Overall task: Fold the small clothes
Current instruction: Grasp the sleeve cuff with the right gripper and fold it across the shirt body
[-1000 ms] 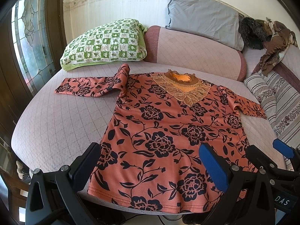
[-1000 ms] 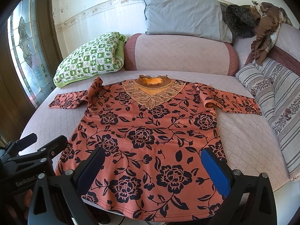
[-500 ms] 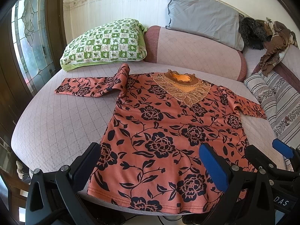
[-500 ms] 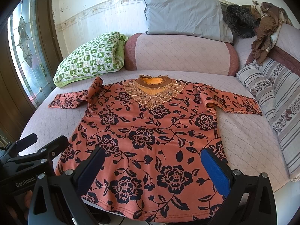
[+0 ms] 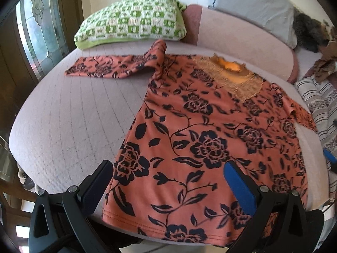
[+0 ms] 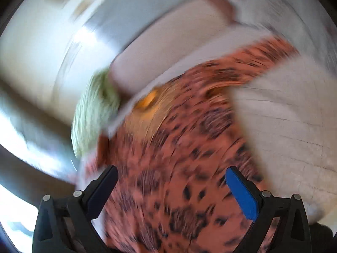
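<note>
An orange top with black flowers (image 5: 210, 130) lies flat, front up, on the pink quilted bed (image 5: 69, 122), hem toward me, its left sleeve (image 5: 113, 67) stretched out to the left. My left gripper (image 5: 168, 172) is open and empty, just above the hem's left part. My right gripper (image 6: 171, 179) is open and empty over the top (image 6: 179, 147); its view is heavily motion-blurred and tilted. A blue fingertip of the right gripper (image 5: 329, 158) shows at the far right edge of the left wrist view.
A green checked pillow (image 5: 134, 19), a pink bolster (image 5: 238, 33) and a grey pillow (image 5: 254, 6) stand at the bed's back. Striped cushions (image 5: 318, 103) and a brown clothes pile (image 5: 324, 63) lie at the right. A glass door (image 5: 35, 31) is left.
My left gripper has moved forward and left over the hem. My right gripper has swung fast to the right and rolled, so its view is blurred and tilted.
</note>
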`<action>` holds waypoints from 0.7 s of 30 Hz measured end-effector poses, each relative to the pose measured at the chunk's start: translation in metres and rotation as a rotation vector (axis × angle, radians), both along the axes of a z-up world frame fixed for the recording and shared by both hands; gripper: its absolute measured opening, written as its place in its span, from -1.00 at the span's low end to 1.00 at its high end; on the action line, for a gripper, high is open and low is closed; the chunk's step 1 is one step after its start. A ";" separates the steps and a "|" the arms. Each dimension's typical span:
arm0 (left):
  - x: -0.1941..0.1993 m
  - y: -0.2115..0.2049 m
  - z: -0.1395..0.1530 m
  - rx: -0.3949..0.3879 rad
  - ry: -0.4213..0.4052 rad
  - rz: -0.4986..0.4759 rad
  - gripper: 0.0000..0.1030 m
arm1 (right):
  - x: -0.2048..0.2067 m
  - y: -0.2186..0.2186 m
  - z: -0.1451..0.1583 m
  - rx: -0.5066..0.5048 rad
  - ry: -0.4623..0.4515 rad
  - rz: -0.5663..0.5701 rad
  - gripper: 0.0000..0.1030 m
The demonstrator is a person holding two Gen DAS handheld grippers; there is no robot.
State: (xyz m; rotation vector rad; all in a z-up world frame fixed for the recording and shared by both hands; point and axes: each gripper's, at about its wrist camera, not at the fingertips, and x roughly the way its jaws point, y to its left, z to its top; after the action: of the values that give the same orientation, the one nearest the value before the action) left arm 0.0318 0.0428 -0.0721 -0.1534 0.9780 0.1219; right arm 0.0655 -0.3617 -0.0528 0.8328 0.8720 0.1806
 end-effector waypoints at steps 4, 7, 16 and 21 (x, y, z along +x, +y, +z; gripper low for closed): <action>0.016 -0.004 -0.016 0.010 0.029 -0.021 1.00 | 0.056 -0.102 -0.026 0.152 0.001 -0.223 1.00; 0.027 -0.009 -0.024 0.014 0.042 -0.033 1.00 | 0.096 -0.158 -0.048 0.164 0.047 -0.358 0.95; 0.057 -0.012 -0.044 0.003 0.047 -0.052 1.00 | 0.167 -0.222 -0.083 -0.002 0.194 -0.458 0.53; 0.065 -0.002 -0.068 -0.018 0.087 -0.034 1.00 | 0.183 -0.221 -0.083 -0.099 0.221 -0.487 0.38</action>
State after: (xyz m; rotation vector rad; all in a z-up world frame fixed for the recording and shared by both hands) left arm 0.0973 0.0406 -0.1399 -0.1489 1.0680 0.0887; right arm 0.2480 -0.5829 -0.1359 0.9590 0.8502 -0.3848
